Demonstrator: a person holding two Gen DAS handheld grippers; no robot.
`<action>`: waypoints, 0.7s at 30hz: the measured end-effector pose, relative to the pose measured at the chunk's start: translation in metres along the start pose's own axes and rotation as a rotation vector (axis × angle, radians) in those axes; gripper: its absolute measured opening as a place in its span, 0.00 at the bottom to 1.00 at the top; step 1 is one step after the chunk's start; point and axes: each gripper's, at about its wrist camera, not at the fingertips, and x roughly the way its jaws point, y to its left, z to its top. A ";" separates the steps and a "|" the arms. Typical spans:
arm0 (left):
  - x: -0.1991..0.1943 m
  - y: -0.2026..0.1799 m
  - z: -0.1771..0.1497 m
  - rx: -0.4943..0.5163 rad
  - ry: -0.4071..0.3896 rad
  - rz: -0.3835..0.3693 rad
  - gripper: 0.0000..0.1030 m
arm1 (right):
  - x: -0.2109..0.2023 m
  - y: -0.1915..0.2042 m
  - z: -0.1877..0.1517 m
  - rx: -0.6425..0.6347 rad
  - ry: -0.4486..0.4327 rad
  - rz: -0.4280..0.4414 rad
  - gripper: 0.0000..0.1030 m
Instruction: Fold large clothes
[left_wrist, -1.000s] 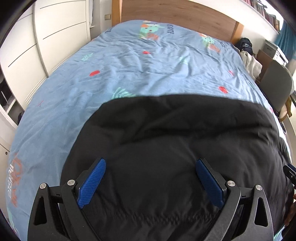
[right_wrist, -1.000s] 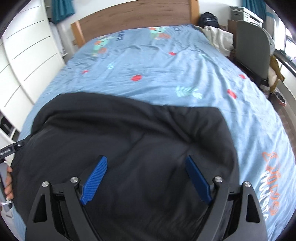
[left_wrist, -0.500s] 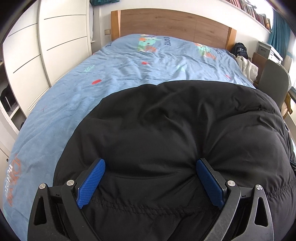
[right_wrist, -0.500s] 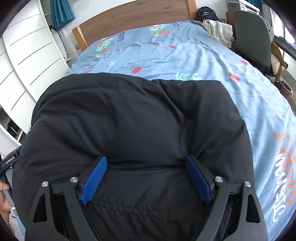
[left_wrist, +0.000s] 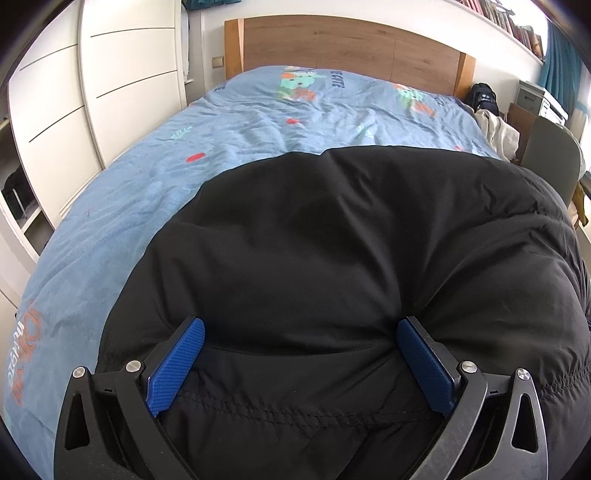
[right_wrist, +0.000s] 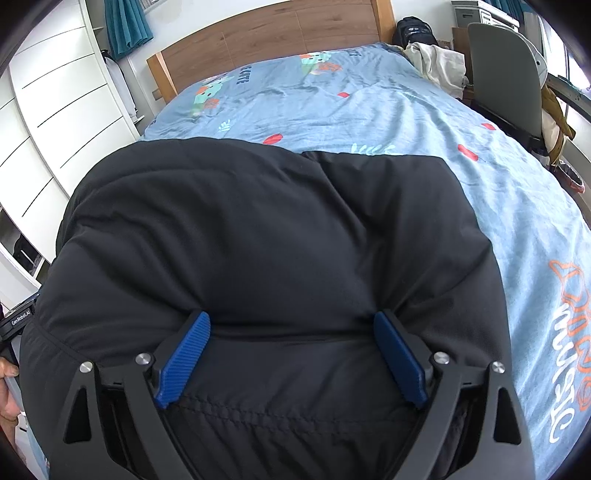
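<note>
A large black padded jacket (left_wrist: 332, 240) lies spread on the blue printed bed cover (left_wrist: 147, 192), its stitched hem nearest the cameras. My left gripper (left_wrist: 300, 325) is pressed down into it near the hem. Its jaws are opening very wide, and puffy fabric bulges up between the blue pads (left_wrist: 177, 365) without being clamped. My right gripper (right_wrist: 291, 315) sits the same way on the jacket (right_wrist: 277, 229). Its jaws are also opening, with fabric swelling between the pads (right_wrist: 399, 358). A hand (right_wrist: 7, 387) shows at the left edge of the right wrist view.
White wardrobe doors (left_wrist: 110, 92) run along the left of the bed, with a wooden headboard (left_wrist: 351, 48) at the far end. A grey chair (left_wrist: 550, 155), beige clothes (left_wrist: 495, 129) and a dark bag (left_wrist: 484, 96) crowd the right side. The far half of the bed cover (right_wrist: 406, 110) is bare.
Both grippers have sunk down onto the jacket. It now fills more of each view and bulges between the pads instead of lying flat below them. The jaws stand slightly wider.
</note>
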 end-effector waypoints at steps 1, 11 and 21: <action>0.000 0.000 0.000 0.001 -0.001 0.001 0.99 | 0.000 0.000 0.000 0.000 0.000 0.001 0.88; 0.000 -0.003 -0.005 0.005 -0.014 0.017 1.00 | 0.000 0.000 -0.001 0.001 -0.001 0.003 0.89; -0.002 -0.005 -0.007 0.010 -0.026 0.033 1.00 | -0.001 0.000 -0.003 0.001 0.000 -0.002 0.89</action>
